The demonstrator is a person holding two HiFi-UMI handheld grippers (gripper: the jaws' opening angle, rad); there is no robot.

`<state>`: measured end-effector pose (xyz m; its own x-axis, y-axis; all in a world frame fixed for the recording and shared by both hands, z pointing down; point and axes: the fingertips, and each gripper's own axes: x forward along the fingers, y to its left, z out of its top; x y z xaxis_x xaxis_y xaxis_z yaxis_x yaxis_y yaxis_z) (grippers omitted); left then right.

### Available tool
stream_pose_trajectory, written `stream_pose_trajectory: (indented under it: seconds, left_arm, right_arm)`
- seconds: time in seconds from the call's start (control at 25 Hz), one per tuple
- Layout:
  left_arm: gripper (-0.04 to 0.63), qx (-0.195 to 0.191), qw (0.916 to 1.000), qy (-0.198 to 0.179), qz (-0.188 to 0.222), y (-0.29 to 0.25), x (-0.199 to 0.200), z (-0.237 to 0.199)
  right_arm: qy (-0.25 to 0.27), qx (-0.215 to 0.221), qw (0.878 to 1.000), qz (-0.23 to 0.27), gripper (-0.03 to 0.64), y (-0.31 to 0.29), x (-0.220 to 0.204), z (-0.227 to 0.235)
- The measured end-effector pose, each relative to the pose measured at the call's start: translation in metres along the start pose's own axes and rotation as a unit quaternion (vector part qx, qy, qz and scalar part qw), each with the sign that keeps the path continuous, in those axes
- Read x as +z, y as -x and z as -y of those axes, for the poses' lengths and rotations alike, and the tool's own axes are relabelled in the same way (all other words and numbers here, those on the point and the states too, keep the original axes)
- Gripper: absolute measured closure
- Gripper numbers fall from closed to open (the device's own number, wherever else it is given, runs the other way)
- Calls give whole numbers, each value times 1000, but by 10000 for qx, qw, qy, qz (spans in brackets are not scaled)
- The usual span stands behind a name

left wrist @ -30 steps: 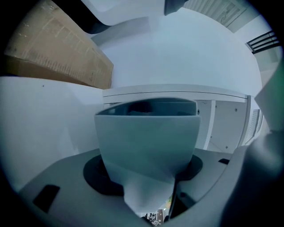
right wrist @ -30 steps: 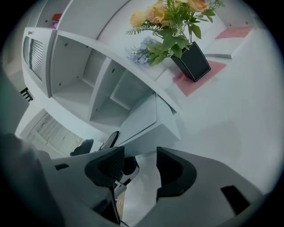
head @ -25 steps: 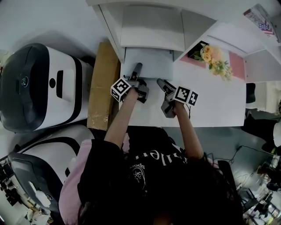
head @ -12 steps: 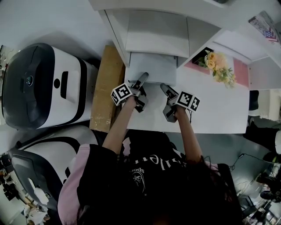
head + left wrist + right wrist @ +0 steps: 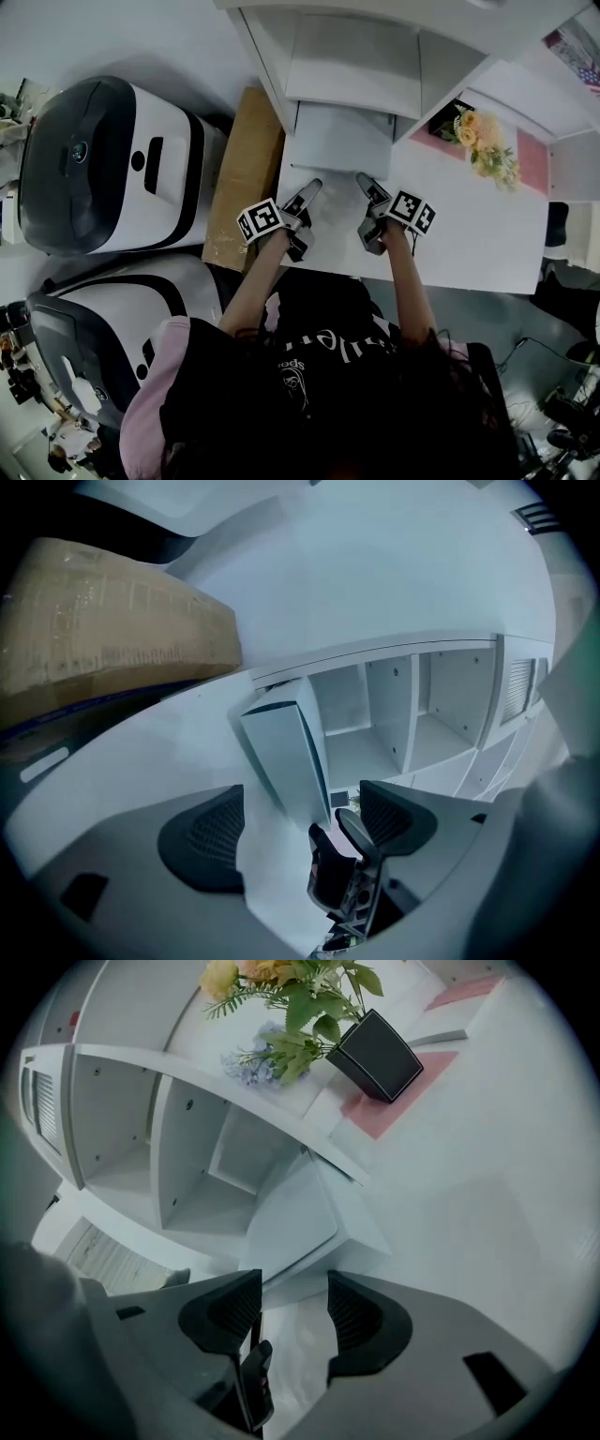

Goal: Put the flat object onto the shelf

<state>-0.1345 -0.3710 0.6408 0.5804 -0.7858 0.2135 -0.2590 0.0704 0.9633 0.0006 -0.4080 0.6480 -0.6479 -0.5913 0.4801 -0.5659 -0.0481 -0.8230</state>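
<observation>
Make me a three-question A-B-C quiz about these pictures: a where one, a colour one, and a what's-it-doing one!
1. Where is the flat white object? A sticking out of a shelf opening; B atop the shelf; C in the right gripper.
2. The flower pot colour? A red; B black; C green.
3. The right gripper's fingers are: A shut on the object; B shut on the pot; C apart, empty.
Answers: A, its far end sits inside the opening; B, it looks black; C, a gap shows between them.
</observation>
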Motion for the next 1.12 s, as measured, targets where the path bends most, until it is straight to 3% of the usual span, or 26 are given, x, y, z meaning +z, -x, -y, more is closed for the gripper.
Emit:
stream_pose_trajectory:
  seconds: [0.24, 0.36, 0.64, 0.76, 0.92, 1.12]
  left_arm:
    - [213, -44, 9992, -376, -126, 15, -14, 14]
    - [213, -95, 9970, -742, -210, 19, -22, 27]
    - [215, -467, 9863, -1571, -189, 32, -47, 81]
    - [215, -478, 9782, -2009, -229, 41, -66, 98]
    - [216, -554, 9609, -2677, -433, 53, -100, 124]
    - [216, -807, 9404, -3250, -593, 72, -146, 157]
  right_arm:
    - [525, 12, 9986, 38, 387, 20, -10, -9]
    - [995, 50, 9950, -20, 387, 40, -20, -17]
    - [2309, 136, 9728, -123, 393, 95, -36, -40]
    - [2676, 301, 9629, -164, 394, 123, -43, -51]
    - [2985, 512, 9530, -69, 408, 162, -45, -63]
    - [3422, 760, 9364, -158, 427, 206, -61, -74]
